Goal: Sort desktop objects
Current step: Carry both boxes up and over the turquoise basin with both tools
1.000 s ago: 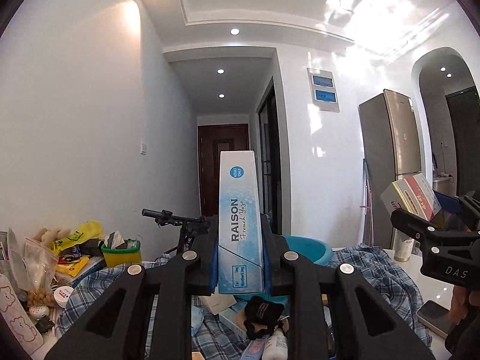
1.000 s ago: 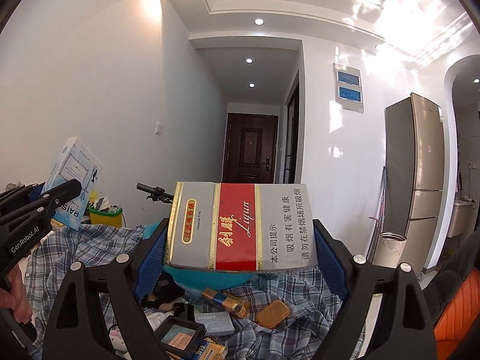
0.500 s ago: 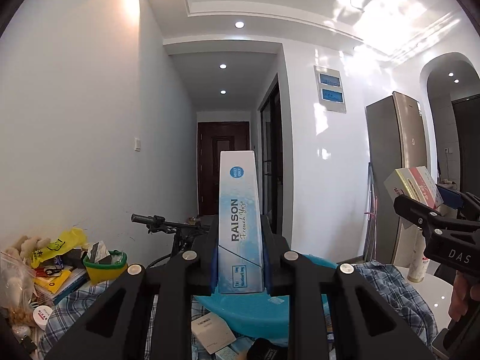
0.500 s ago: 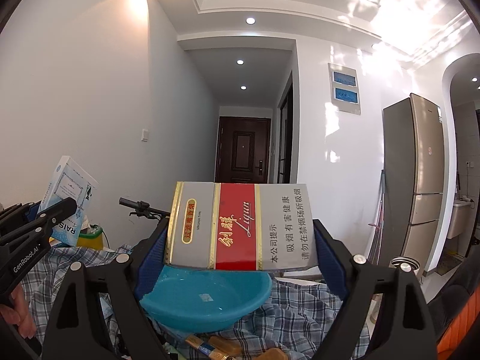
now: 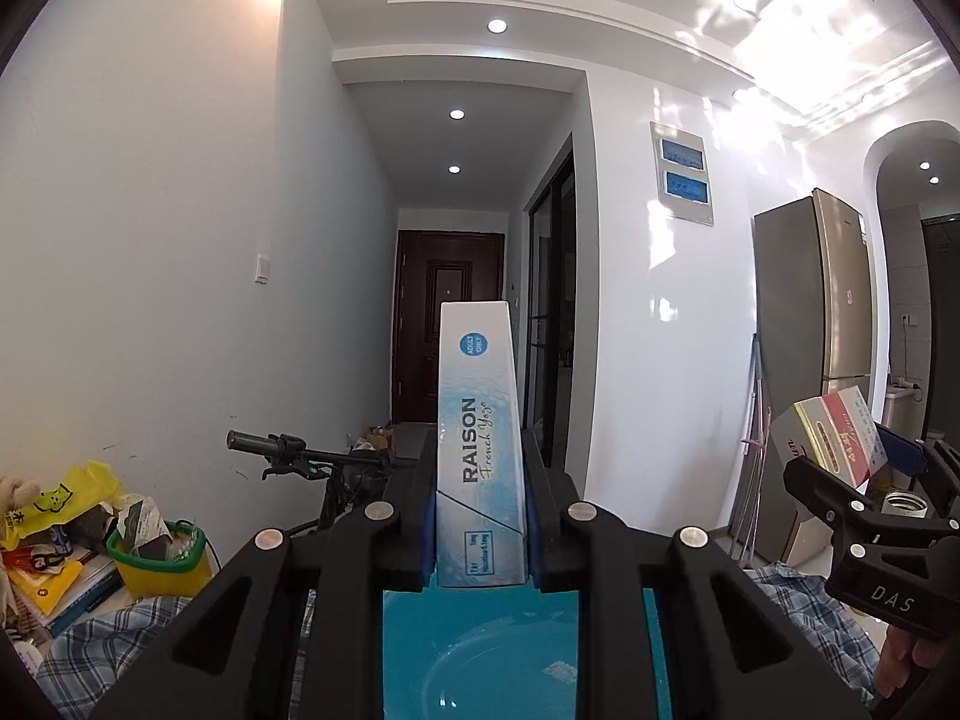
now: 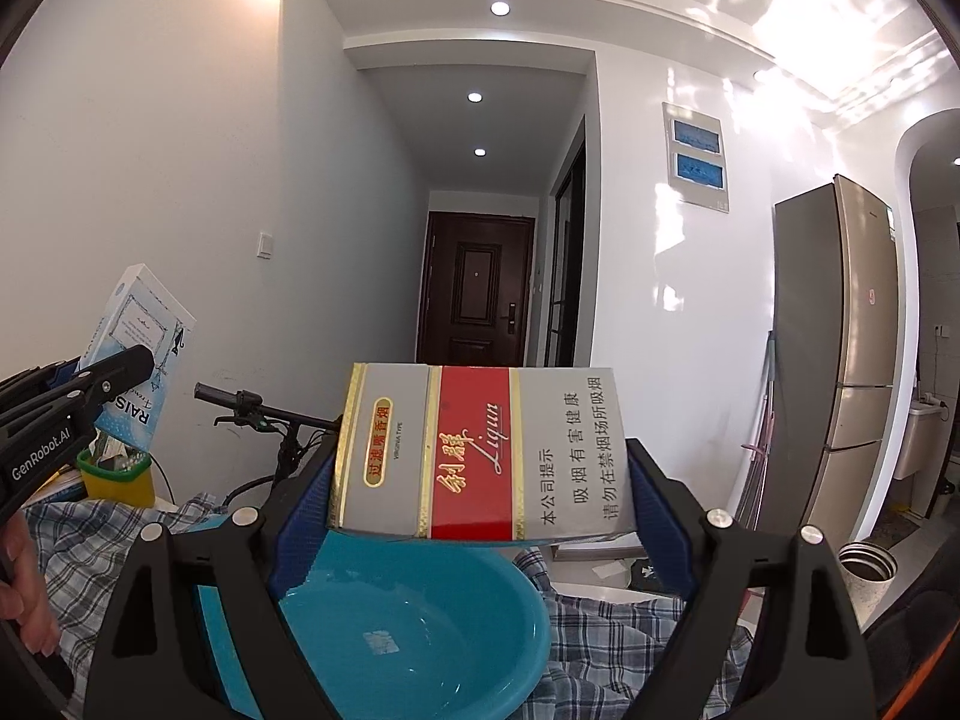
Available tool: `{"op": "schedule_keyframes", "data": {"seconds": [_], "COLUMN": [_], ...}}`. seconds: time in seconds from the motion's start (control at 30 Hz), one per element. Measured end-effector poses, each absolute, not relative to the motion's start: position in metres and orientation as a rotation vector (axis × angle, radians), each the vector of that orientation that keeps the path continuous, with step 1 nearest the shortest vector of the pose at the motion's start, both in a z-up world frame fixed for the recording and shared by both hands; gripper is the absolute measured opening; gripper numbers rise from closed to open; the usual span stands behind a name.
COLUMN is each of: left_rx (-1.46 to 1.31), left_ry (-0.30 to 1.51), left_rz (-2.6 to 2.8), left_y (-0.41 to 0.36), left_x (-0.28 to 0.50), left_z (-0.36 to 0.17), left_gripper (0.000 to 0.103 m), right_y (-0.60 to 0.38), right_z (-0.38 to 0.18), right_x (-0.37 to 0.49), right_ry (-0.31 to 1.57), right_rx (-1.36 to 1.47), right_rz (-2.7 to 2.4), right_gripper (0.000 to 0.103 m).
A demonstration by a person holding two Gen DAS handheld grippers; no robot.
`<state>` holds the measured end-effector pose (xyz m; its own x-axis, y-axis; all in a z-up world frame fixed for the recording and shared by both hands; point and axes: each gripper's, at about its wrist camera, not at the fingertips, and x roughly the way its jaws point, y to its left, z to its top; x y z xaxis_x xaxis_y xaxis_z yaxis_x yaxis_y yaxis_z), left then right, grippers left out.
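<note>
In the left wrist view, a pile of papers with a yellow bag (image 5: 57, 495) fills the lower left of the frame, beside a small yellow tub with a green rim (image 5: 161, 564). At centre, the left claw (image 5: 480, 525) is clamped tight on a tall, narrow pale-blue box (image 5: 478, 450), held upright by its slim sides. It is printed "RAISON French Yogo" lengthwise, with a round blue "ADULT ONLY" mark near the top. Below it, at the bottom centre, lies a blue basin (image 5: 510, 654) on a plaid cloth (image 5: 90, 648) covering the desk.

In the right wrist view, the right claw (image 6: 480, 492) at lower centre stands wide, its blue pads pressed on the two ends of a cigarette carton (image 6: 480, 450) held sideways. The carton is grey with gold edging, a red band reading "Liqun" and Chinese lettering. It hangs above the basin's rim. A steel cup (image 6: 864, 570) stands at the lower right.
</note>
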<state>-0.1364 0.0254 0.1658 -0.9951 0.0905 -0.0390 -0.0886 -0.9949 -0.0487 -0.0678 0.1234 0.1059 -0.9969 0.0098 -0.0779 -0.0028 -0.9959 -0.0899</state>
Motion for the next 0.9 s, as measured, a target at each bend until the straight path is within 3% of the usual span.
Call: {"op": "schedule_keyframes", "data": {"seconds": [0.27,0.53,0.63,0.9], "left_rx": [-0.075,-0.133,-0.319,-1.14], "left_ry": [-0.148,-0.097,-0.026,-0.066], "left_rz": [3.097,3.089,3.13,2.936], "left_y": [0.016,0.012,0.018,0.023], "left_x": [-0.188,-0.199,-0.218,-0.303], "left_z": [0.172,0.174,0.173,0.156], "left_gripper": [0.024,0.024,0.024,0.024], "right_y": [0.117,0.112,0.112,0.119], "right_z": [0.11,0.119,0.123,0.118], "right_x": [-0.106,-0.122,-0.138,-0.223], "right_ry": [-0.137,-0.139,-0.129,-0.057], "right_rx": [-0.152,-0.143,-0.255,-1.022], "right_rz": [3.142,3.136,3.135,3.049], "right_gripper": [0.087,0.087,0.087,0.087]}}
